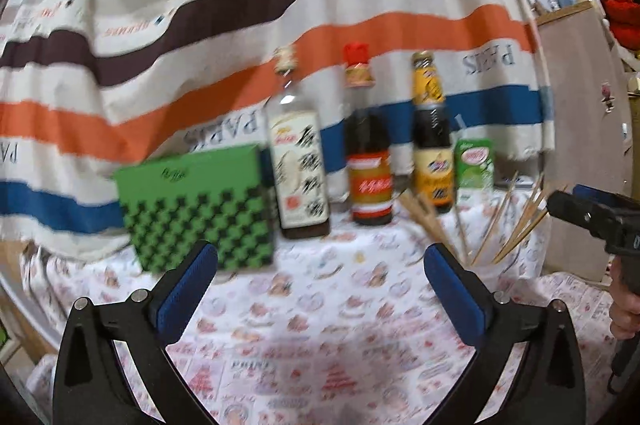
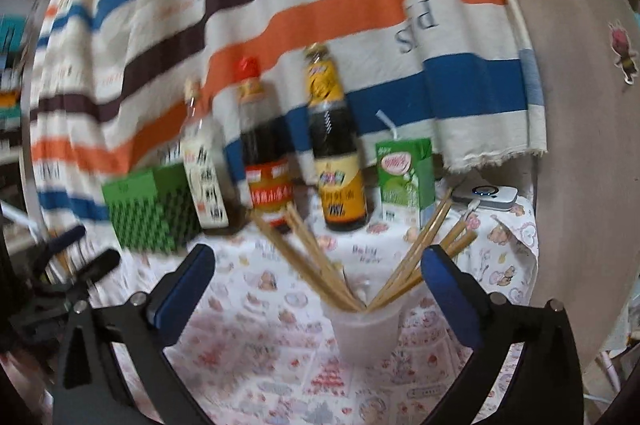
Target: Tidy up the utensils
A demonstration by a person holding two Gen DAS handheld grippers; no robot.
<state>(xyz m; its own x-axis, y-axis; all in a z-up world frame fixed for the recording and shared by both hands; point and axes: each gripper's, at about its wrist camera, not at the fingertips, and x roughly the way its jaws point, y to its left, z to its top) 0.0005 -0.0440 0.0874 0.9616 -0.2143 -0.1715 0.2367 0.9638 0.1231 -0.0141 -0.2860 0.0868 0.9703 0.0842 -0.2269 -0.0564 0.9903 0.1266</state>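
The chopsticks stand fanned out in a clear plastic cup on the counter, which is covered with a pink-printed cloth. The right wrist view shows the cup whole, low in the middle and between the two blue-padded fingers of the right tool; the pads stand wide apart and do not touch cup or sticks. The left wrist view shows only the upper ends of the chopsticks, off to the right, with the cup too blurred to make out.

Behind the cup stand three bottles in a row: a pale-labelled one, a red-capped one and a yellow-necked one, with a green drink carton at their right and a green checked box at their left. Only the right wrist view shows a small white device behind the carton.

The left tool points nearly level at the box and bottles, wide open with nothing between its pads. At that view's right edge the right tool shows from the side, a hand below it.
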